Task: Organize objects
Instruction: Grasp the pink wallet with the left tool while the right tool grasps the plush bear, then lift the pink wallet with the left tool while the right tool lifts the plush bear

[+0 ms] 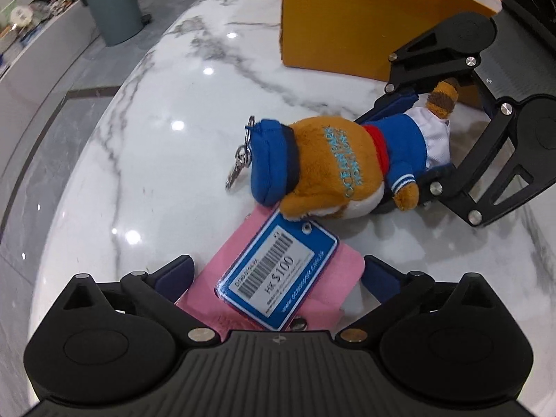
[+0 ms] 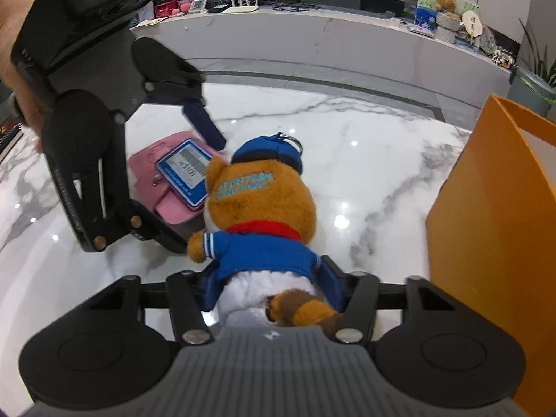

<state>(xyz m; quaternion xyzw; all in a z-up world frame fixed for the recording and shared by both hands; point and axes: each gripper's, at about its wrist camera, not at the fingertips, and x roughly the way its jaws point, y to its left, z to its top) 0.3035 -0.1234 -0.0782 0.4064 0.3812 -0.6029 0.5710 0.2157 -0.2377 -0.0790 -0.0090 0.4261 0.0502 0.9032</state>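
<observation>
While the plush toy (image 2: 259, 215) lies lengthwise on the tabletop (image 2: 365, 160) | right gripper (image 2: 269, 286) jaws pinch its waist | left gripper (image 1: 278, 278) jaws spread over pink pouch (image 1: 323, 278) beside its head.

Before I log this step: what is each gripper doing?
Left gripper: open, astride the pink wallet.
Right gripper: closed on the plush toy.

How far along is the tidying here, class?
Nothing looks put away yet. In hand: the right gripper, jaws closed on the brown plush toy in blue sailor clothes. Left gripper open around the pink wallet. Both remain outside the orange box.
</observation>
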